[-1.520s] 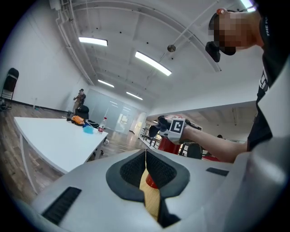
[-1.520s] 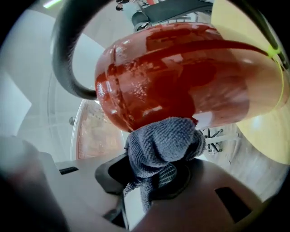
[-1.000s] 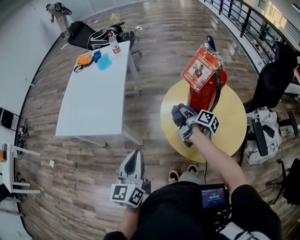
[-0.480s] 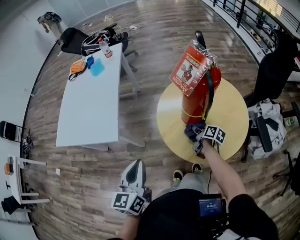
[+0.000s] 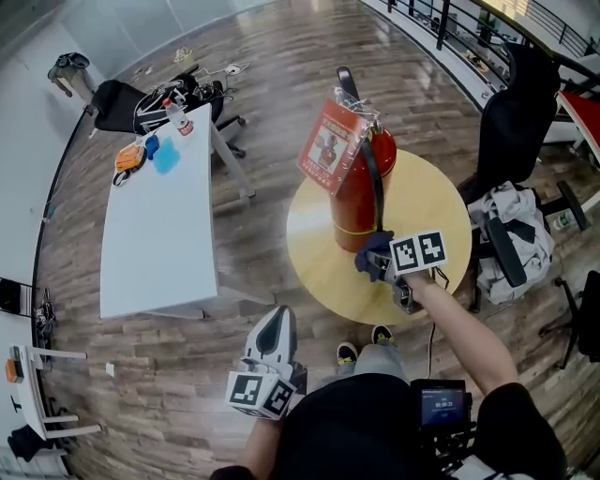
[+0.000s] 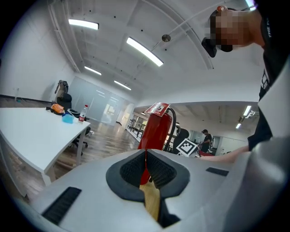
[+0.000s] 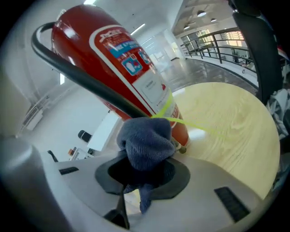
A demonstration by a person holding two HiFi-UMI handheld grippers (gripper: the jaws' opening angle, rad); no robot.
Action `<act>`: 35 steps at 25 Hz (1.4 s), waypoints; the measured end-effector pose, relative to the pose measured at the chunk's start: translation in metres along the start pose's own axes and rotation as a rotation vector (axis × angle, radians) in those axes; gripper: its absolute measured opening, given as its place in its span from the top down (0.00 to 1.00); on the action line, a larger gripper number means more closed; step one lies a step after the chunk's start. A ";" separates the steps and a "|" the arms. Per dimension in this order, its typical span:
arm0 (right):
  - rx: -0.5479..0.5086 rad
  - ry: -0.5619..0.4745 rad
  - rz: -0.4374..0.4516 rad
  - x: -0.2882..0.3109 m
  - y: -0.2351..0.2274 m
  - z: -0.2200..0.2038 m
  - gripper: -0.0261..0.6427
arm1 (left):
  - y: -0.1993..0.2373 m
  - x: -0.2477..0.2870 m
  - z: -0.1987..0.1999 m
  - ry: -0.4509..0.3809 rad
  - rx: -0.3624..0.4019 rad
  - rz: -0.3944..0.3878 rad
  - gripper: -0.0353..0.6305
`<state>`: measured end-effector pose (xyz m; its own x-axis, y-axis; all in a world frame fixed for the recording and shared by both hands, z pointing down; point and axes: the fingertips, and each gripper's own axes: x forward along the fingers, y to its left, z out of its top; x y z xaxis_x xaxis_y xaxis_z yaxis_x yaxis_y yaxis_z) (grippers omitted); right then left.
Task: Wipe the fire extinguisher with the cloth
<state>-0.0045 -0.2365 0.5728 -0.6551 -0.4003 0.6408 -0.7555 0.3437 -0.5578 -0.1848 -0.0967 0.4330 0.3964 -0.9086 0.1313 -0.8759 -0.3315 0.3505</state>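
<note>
Now one red metal fire extinguisher (image 5: 354, 187) stands on the round wooden table (image 5: 441, 211). At its 5 o'clock, the right tongs (image 5: 377, 265) grasp one dark-blue cloth (image 7: 147, 140) against its base. The left tongs (image 5: 272, 323) are clenched on nothing.

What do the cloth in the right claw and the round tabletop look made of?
Cloth: blue-grey fabric, soft, matte, probably microfibre or terry; a nubby weave shows.
Round tabletop: pale wood or wood-look laminate, smooth with slight sheen; grain lines show.

wood plank floor (image 5: 281, 56), long white table (image 5: 155, 234), round wooden table (image 5: 431, 199), black office chair (image 5: 511, 122), dark railing (image 5: 444, 11), ceiling strip lights (image 6: 144, 50)
</note>
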 end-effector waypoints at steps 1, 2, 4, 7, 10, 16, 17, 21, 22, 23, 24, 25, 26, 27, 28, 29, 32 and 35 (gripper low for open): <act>-0.016 0.003 0.025 -0.009 0.011 0.005 0.82 | -0.003 0.001 0.002 -0.007 0.000 -0.008 0.91; -0.041 -0.002 0.049 -0.018 0.023 0.011 0.82 | -0.005 0.002 0.004 -0.013 -0.001 -0.014 0.91; -0.091 -0.019 0.092 -0.039 0.047 0.029 0.82 | -0.006 0.003 0.006 -0.024 -0.001 -0.022 0.91; -0.146 -0.036 0.164 -0.069 0.088 0.056 0.82 | -0.005 0.002 0.012 -0.051 -0.002 -0.027 0.91; -0.184 -0.053 0.235 -0.097 0.123 0.074 0.82 | -0.004 -0.003 0.018 -0.070 -0.007 -0.021 0.91; -0.305 -0.240 0.355 -0.152 0.183 0.114 0.82 | -0.003 -0.005 0.024 -0.084 0.008 -0.024 0.91; -0.371 -0.290 0.340 -0.159 0.188 0.119 0.82 | -0.004 -0.004 0.025 -0.083 0.014 -0.027 0.91; -0.584 -0.567 0.296 -0.206 0.201 0.130 0.82 | -0.014 -0.003 0.026 -0.080 0.043 -0.046 0.91; -0.631 -0.635 0.272 -0.221 0.201 0.130 0.82 | -0.017 -0.002 0.027 -0.079 0.049 -0.049 0.91; -0.679 -0.691 0.236 -0.235 0.199 0.129 0.82 | -0.020 -0.002 0.028 -0.078 0.057 -0.052 0.91; -0.724 -0.732 0.190 -0.247 0.195 0.125 0.82 | -0.024 -0.001 0.029 -0.077 0.067 -0.056 0.91; -0.759 -0.758 0.140 -0.257 0.189 0.121 0.82 | -0.028 0.000 0.029 -0.077 0.078 -0.062 0.91; -0.779 -0.772 0.095 -0.265 0.182 0.118 0.82 | -0.033 0.002 0.028 -0.077 0.087 -0.068 0.91; -0.789 -0.776 0.060 -0.272 0.175 0.114 0.82 | -0.038 0.005 0.027 -0.075 0.093 -0.076 0.91; -0.794 -0.774 0.039 -0.278 0.169 0.109 0.82 | -0.045 0.007 0.025 -0.073 0.096 -0.083 0.91; -0.798 -0.771 0.029 -0.284 0.165 0.102 0.82 | -0.052 0.008 0.024 -0.071 0.099 -0.089 0.91; -0.813 -0.771 0.007 -0.303 0.154 0.080 0.82 | -0.076 0.006 0.021 -0.073 0.110 -0.105 0.91; -0.804 -0.773 -0.020 -0.324 0.140 0.061 0.82 | -0.100 -0.001 0.018 -0.078 0.114 -0.104 0.91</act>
<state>0.1015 -0.1105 0.2551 -0.6764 -0.7365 -0.0109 -0.7311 0.6694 0.1319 -0.1028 -0.0677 0.3811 0.4682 -0.8833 0.0252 -0.8583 -0.4477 0.2509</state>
